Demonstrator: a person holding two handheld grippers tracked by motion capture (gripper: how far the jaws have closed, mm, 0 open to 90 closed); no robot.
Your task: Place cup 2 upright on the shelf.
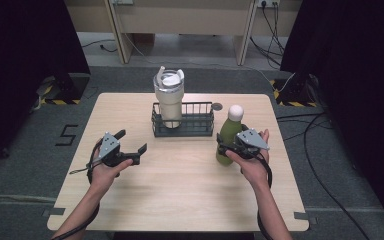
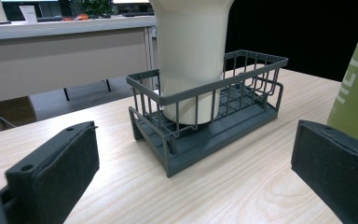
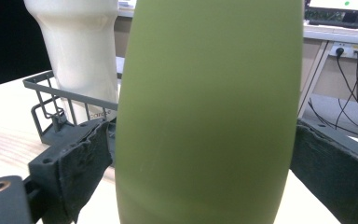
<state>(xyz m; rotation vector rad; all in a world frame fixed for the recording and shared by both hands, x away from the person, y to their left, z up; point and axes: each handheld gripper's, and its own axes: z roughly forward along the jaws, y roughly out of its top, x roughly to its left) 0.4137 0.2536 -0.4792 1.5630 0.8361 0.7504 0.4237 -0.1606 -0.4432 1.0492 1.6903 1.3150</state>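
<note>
Looked like a lab or office test room to me, not anyone's home. The small wooden table [image 1: 180,190] sat on grey carpet between black curtains [image 1: 25,45], with hazard-striped stand feet [image 1: 60,101] at the sides. Behind it were plain desks [image 1: 180,20], wall sockets [image 3: 347,49] with cables [image 1: 272,35] trailing down, and monitors [image 3: 340,4] in the background

left hand-held gripper [image 1: 132,141] jaws wide apart, right hand-held gripper [image 1: 228,145] — jaws closed around something

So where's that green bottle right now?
In the high view the green bottle stands upright on the table's right side, just right of the wire basket, between the right tongs.
</note>
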